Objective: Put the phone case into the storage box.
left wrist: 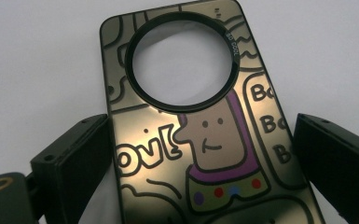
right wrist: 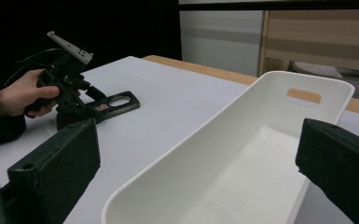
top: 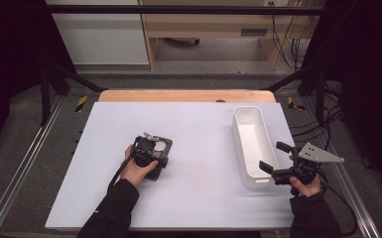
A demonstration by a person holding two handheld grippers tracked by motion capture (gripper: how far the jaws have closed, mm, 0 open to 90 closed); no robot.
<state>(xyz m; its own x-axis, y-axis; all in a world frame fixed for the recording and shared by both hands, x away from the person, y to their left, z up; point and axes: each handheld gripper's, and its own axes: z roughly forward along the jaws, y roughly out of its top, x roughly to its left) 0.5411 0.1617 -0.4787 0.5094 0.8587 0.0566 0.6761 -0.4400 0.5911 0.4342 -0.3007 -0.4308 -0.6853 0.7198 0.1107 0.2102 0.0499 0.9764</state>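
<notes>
Two grippers at work over the white counter (top: 188, 198). The long white bin (top: 250, 144) lies empty at the right, likely the destination; the right gripper (top: 276, 159) waits beside it, jaws wide. The left gripper (left wrist: 200, 144) straddles the phone case (left wrist: 200, 140), jaws either side, not yet clamped, long axis pointing away from the person.

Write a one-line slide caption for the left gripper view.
Left gripper straddles a cartoon-printed phone case lying flat on the white table, jaws open either side.
</notes>
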